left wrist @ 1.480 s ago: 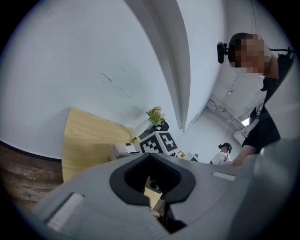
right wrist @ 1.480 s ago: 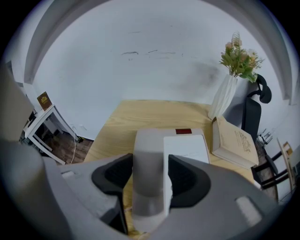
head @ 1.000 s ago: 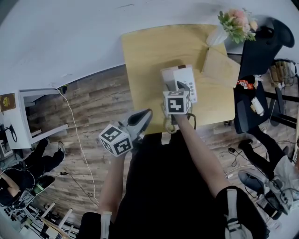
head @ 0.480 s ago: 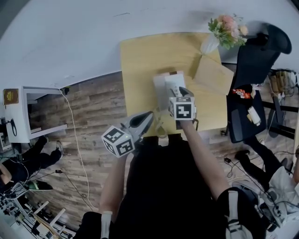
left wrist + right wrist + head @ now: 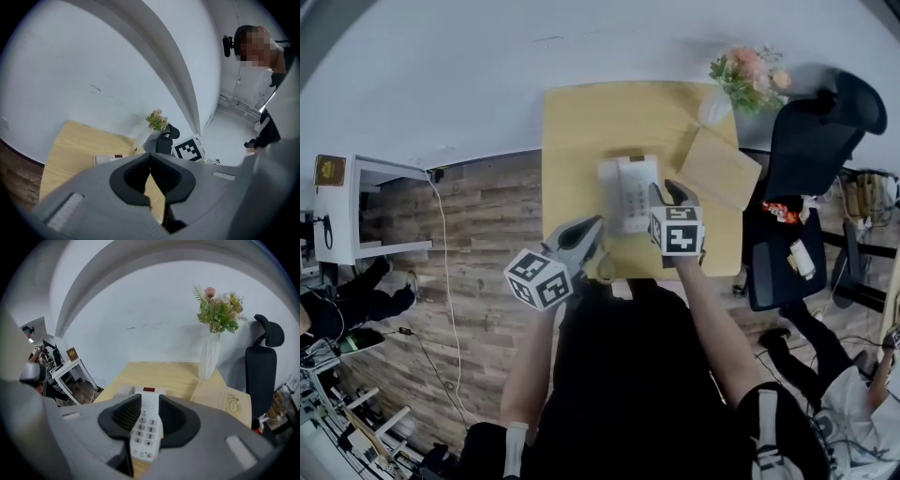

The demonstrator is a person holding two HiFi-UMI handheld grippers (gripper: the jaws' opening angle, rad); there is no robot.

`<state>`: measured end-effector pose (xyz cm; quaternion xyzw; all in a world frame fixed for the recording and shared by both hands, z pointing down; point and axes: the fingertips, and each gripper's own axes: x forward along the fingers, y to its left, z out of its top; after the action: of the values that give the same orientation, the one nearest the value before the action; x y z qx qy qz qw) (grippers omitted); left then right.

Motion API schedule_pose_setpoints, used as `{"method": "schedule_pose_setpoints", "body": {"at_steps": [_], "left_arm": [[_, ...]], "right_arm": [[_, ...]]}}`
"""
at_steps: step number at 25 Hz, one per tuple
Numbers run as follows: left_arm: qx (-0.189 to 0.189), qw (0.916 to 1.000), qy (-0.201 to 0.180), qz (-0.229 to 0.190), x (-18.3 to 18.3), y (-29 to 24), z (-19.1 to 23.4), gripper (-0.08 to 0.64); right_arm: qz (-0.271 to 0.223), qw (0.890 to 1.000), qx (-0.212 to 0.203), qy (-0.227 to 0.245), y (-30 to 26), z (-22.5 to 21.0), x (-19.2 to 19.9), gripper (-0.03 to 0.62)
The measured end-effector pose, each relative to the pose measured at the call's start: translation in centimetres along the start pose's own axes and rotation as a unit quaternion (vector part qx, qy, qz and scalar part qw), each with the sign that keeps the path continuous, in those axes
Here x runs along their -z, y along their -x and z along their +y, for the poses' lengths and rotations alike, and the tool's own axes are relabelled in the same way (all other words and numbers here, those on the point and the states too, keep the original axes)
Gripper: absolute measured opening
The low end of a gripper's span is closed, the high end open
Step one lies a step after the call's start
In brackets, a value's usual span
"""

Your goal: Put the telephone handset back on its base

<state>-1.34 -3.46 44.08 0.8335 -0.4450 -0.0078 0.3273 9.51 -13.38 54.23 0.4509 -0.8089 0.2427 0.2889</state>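
Handset appeared to lie in its cradle along the left side of the base, which sat near the middle of the table. I had bare wood to the left of the phone and behind it, up to the wall. On the right a tan folder lay just beside it, with a vase at the far right corner and a black chair past that edge. My right gripper hung just right of the base, tilted down, arm reaching forward. Its jaws had just been closing and stood partly apart, grasping nothing, with the keypad showing through the gap beyond them. My left gripper hovered over the table's near left part, jaws clenched together, empty.
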Motion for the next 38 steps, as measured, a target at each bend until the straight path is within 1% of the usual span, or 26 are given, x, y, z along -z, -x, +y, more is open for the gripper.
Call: {"method": "schedule_pose_setpoints", "body": {"at_steps": [5, 9, 11, 16, 21, 25, 29, 38], "left_arm": [[-0.021, 0.9994, -0.009, -0.027, -1.0, -1.0, -0.6, 0.008], [-0.034, 0.9980, -0.020, -0.048, -2.0, -1.4, -1.4, 0.008], [-0.042, 0.9969, -0.026, -0.061, -2.7, -1.3, -1.8, 0.008], [-0.057, 0.9935, -0.054, -0.083, -4.3, -0.7, -2.5, 0.008], [-0.069, 0.9898, -0.067, -0.105, -6.1, 0.0, -3.0, 0.008], [-0.084, 0.9857, -0.090, -0.114, -7.6, 0.8, -3.3, 0.008], [-0.093, 0.9826, -0.103, -0.123, -8.6, 1.4, -3.6, 0.008], [-0.102, 0.9789, -0.116, -0.134, -9.7, 2.5, -4.1, 0.008]], "right_arm": [[-0.040, 0.999, -0.013, 0.019, 2.2, -1.4, -2.2, 0.103], [-0.070, 0.997, -0.030, 0.033, 4.2, -1.7, -3.8, 0.097], [-0.087, 0.995, -0.039, 0.041, 5.4, -1.5, -4.6, 0.092], [-0.130, 0.988, -0.062, 0.056, 8.1, -0.5, -6.8, 0.055], [-0.164, 0.981, -0.081, 0.062, 10.7, 0.2, -8.8, 0.032], [-0.189, 0.974, -0.104, 0.069, 12.6, 1.2, -10.2, 0.020], [-0.208, 0.967, -0.123, 0.079, 14.1, 2.0, -11.4, 0.005], [-0.234, 0.954, -0.167, 0.084, 16.1, 3.5, -12.5, 0.003]]}}
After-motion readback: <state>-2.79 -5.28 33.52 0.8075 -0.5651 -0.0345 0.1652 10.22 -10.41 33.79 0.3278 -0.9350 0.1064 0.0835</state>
